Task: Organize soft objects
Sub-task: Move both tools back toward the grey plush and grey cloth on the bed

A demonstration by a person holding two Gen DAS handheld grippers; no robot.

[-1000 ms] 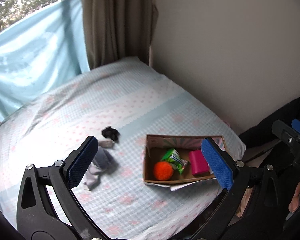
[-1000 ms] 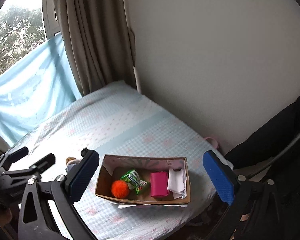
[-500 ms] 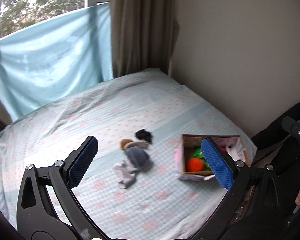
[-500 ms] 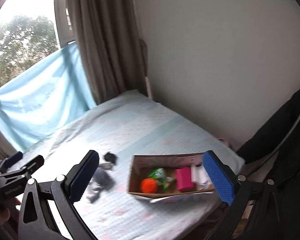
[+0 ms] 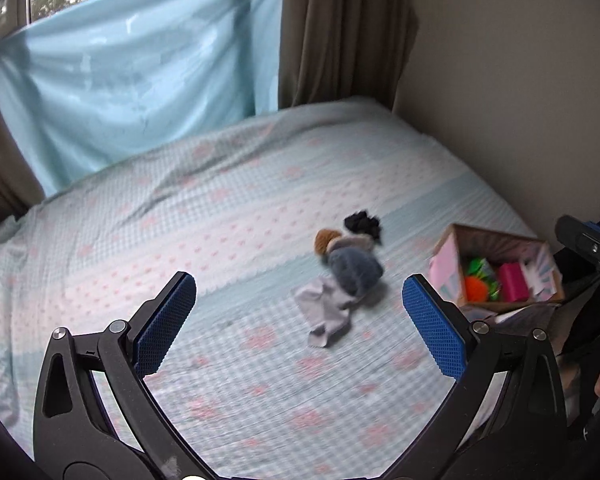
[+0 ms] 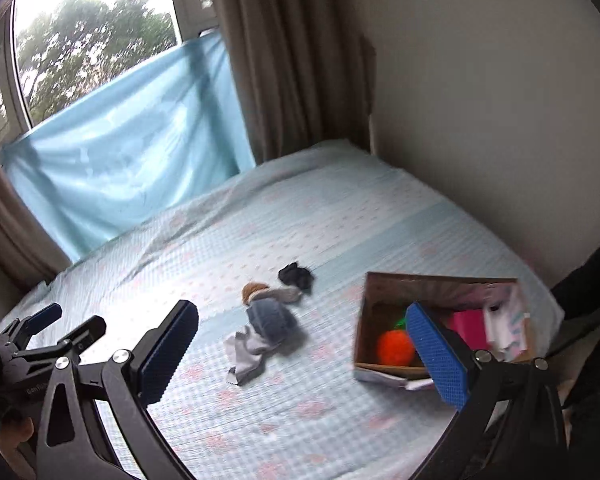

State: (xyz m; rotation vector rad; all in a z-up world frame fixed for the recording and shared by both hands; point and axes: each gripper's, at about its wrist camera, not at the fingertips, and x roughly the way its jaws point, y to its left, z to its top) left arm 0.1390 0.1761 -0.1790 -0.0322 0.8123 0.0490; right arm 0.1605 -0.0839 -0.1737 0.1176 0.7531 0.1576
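Faint print on left gripper [image 6: 56,332] arm; seemingly unreadable

A bed [image 5: 228,216] is being covered by a pale blue checked sheet [image 6: 340,216] dotted with pink marks. Behind it, a light blue cloth [image 5: 132,76] is being stretched across the lower part of the window [image 6: 92,40], through which trees are being shown. A brown curtain [image 5: 340,32] is being hung at the bed's far corner, next to a plain beige wall [image 6: 480,100]. A second brown curtain [image 6: 4,216] is being seen at the left edge.
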